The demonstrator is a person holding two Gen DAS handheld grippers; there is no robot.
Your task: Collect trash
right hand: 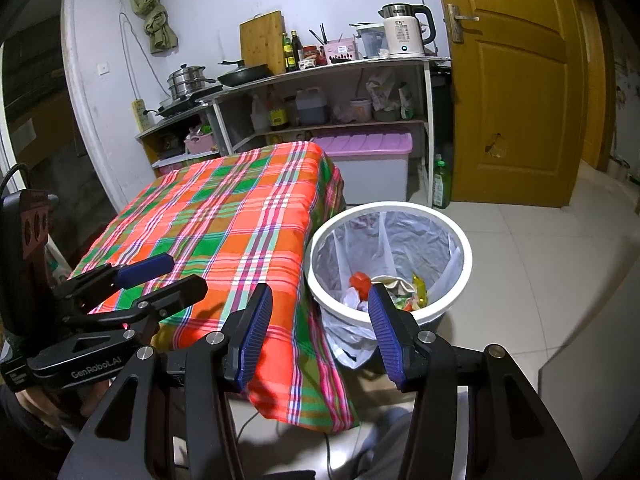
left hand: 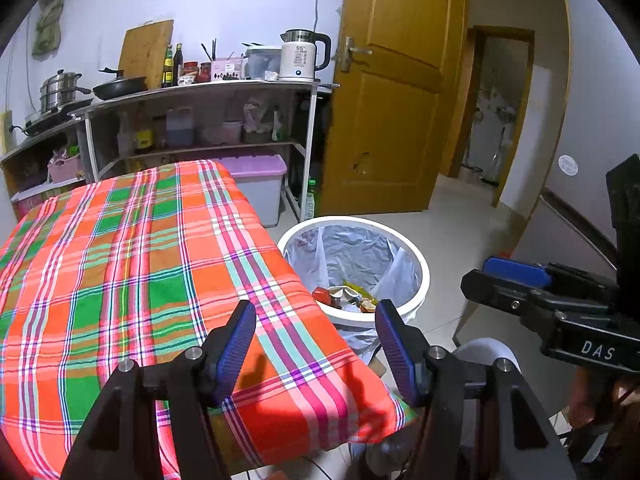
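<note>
A white trash bin (left hand: 421,280) (right hand: 464,258) lined with a clear plastic bag stands on the floor, right of the table's corner. Inside lies trash (left hand: 344,295) (right hand: 390,290): a red piece, crumpled paper and colourful wrappers. The table wears an orange, green and pink plaid cloth (left hand: 132,264) (right hand: 224,216) with nothing lying on it. My left gripper (left hand: 316,346) (right hand: 176,276) hovers open over the table's near right corner, nothing between its blue pads. My right gripper (right hand: 318,332) (left hand: 480,277) is open too, in front of the bin and the cloth's hanging corner, holding nothing.
Behind the table, metal shelves (left hand: 208,87) carry a white kettle (left hand: 298,58), pans, bottles and a cutting board. A purple-lidded storage box (right hand: 368,160) sits under them and a green bottle (right hand: 441,184) stands on the tiled floor. A wooden door (right hand: 516,92) is at the right.
</note>
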